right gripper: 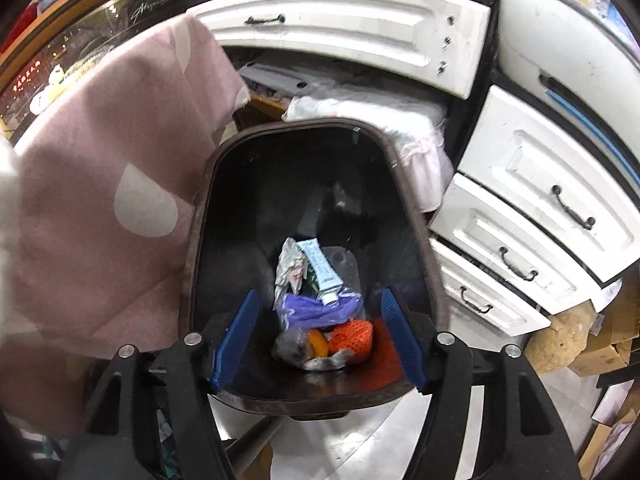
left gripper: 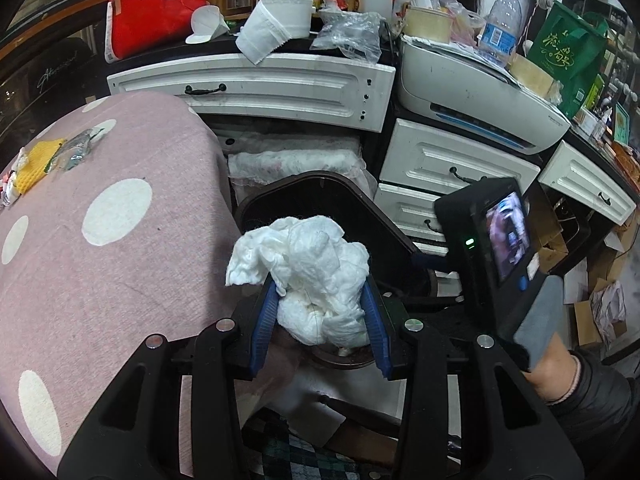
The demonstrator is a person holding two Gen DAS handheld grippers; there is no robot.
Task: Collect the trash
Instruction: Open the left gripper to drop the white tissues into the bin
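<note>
Between the blue pads of the left gripper [left gripper: 320,320], low in the middle of the left wrist view, sits a crumpled white tissue wad [left gripper: 308,276], pinched firmly by jaws set at a middling width. It hangs just over the near rim of the dark bin [right gripper: 208,216], whose mouth opens behind it. To drop it cleanly, the wad should be carried further over the opening before the jaws part, since loose paper may cling to a ribbed pad and fall short.

The right gripper [right gripper: 320,336] hovers over the same bin with its jaws standing wide and nothing between them; below lie a pale tube [right gripper: 320,268], purple film [right gripper: 316,308] and orange foam netting [right gripper: 356,332], already collected. The right hand [left gripper: 554,376] shows at the lower right of the left view.

More litter, a yellow net [left gripper: 36,164] and a clear wrapper [left gripper: 78,152], waits on the pink dotted cloth [left gripper: 120,280] at the left; what lies under that cloth cannot be made out. Behind stand white drawers [left gripper: 256,88], a printer [left gripper: 476,100], and a crowded counter [left gripper: 300,46] along the top.
</note>
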